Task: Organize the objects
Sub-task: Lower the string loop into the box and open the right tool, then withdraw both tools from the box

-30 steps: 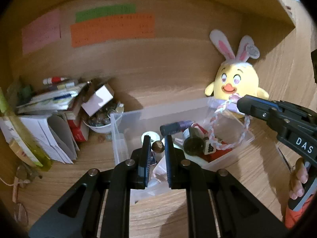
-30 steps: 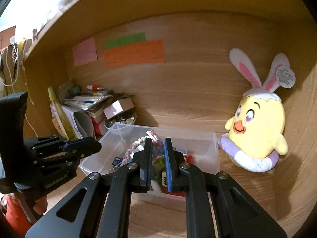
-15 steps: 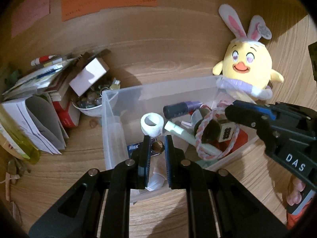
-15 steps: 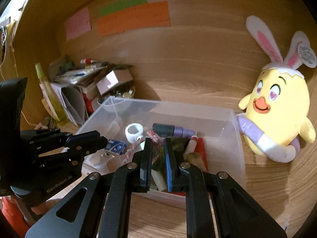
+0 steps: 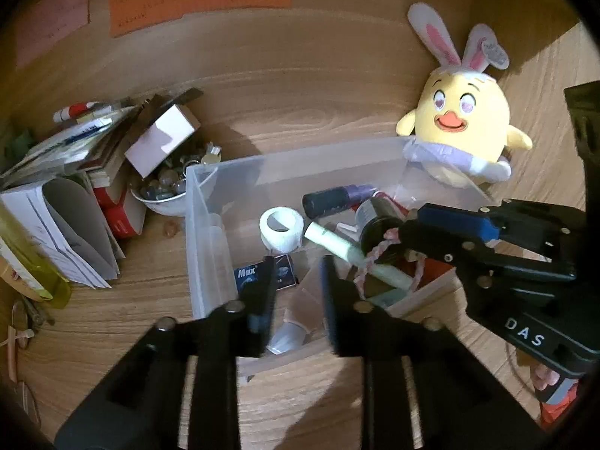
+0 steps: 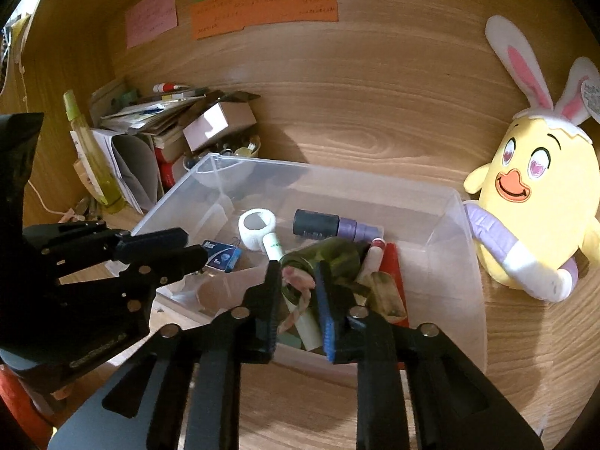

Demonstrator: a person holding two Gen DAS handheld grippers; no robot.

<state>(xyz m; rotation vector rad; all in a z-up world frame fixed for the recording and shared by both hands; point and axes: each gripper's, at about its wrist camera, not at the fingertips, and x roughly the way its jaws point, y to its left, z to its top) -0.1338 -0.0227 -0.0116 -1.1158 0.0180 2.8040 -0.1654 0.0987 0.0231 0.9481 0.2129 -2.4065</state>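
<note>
Braided cord (image 6: pixel 300 292), pink and white, hangs between the parted jaws of the right tool (image 6: pixel 298 285) over the clear bin (image 6: pixel 465 262); jaws have just been opening, grip looks loose, so it may catch on a finger or drape over the dark bottle (image 6: pixel 330 258) instead of dropping clear. Left tool (image 5: pixel 296 285) has also just been opening and is empty above the bin's near corner. Wooden desk (image 5: pixel 150 288) in a wood-walled alcove, paper stack (image 5: pixel 67 195) left, yellow plush chick (image 5: pixel 461 127) right, dim warm light

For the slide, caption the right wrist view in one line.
Right claw opening over a braided cord in the cluttered clear plastic bin, chick plush alongside.
</note>
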